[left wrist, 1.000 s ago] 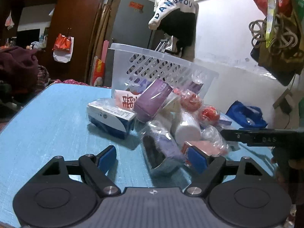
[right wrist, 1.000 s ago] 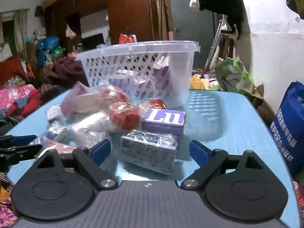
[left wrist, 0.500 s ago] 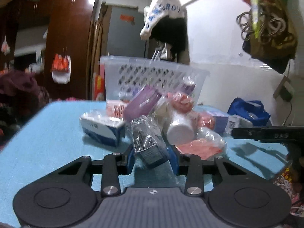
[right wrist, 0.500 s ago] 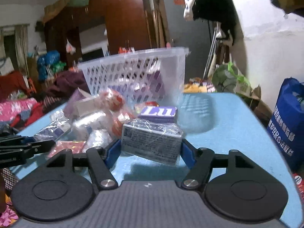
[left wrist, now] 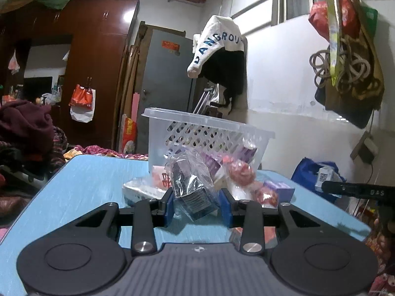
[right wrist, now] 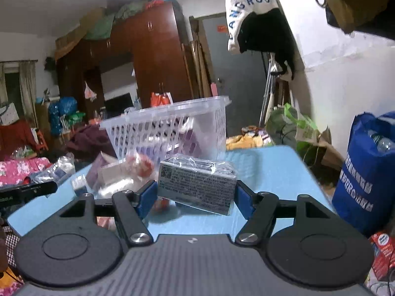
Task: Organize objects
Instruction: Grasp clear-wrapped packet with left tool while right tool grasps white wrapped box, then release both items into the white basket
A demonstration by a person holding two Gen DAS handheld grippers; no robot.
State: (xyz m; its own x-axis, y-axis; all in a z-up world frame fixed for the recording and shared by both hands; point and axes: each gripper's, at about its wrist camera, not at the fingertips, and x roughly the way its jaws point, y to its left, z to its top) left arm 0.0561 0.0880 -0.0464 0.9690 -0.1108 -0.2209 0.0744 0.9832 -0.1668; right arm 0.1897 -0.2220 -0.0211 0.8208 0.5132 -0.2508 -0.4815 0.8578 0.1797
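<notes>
My left gripper [left wrist: 197, 206] is shut on a plastic-wrapped purple packet [left wrist: 191, 187] and holds it lifted above the blue table [left wrist: 86, 185]. My right gripper [right wrist: 196, 193] is shut on a plastic-wrapped grey box [right wrist: 197, 183], also lifted off the table [right wrist: 271, 170]. A clear perforated plastic basket [left wrist: 209, 128] stands at the back of the table with purple boxes inside; it also shows in the right wrist view [right wrist: 170, 128]. A pile of wrapped items lies in front of it: red round packets [left wrist: 240, 172], a purple box [left wrist: 280, 188], a white pack [left wrist: 143, 188].
The right gripper's arm [left wrist: 358, 191] shows at the right edge of the left view; the left gripper's arm [right wrist: 27, 190] at the left of the right view. A blue bag [right wrist: 365, 177] stands beside the table's right edge. Clothes hang on the wall behind.
Both grippers have closed on their items and lifted them off the table. The cameras now sit higher and tilt up.
</notes>
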